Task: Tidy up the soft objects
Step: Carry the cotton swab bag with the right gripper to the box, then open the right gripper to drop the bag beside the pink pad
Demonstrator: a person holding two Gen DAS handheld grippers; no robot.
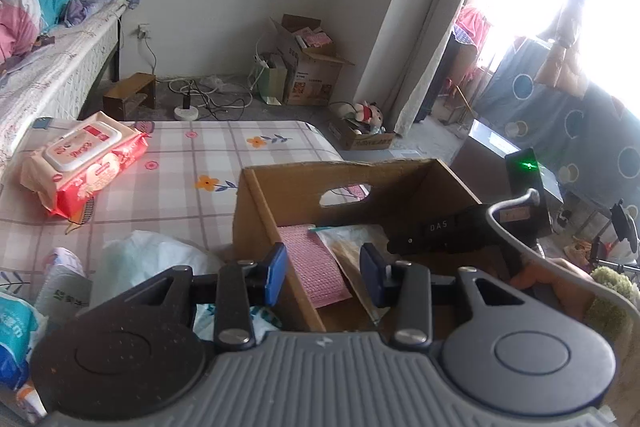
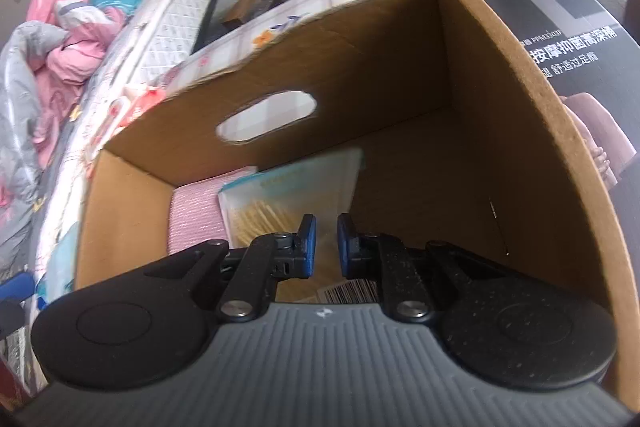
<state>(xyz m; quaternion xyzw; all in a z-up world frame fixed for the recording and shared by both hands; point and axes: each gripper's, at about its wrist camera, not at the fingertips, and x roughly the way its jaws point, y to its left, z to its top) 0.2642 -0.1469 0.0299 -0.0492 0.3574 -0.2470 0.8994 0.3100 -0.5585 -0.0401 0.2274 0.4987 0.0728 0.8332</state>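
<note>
Wet-wipes pack [image 1: 82,163]: light, squashy, slippery film, grip mid-body; left tongs [image 1: 323,273] spread empty, right tongs [image 2: 326,247] narrowly parted, empty.

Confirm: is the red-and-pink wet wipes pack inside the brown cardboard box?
No, the red-and-pink wet wipes pack lies on the checked bedsheet, apart from the brown cardboard box.
</note>
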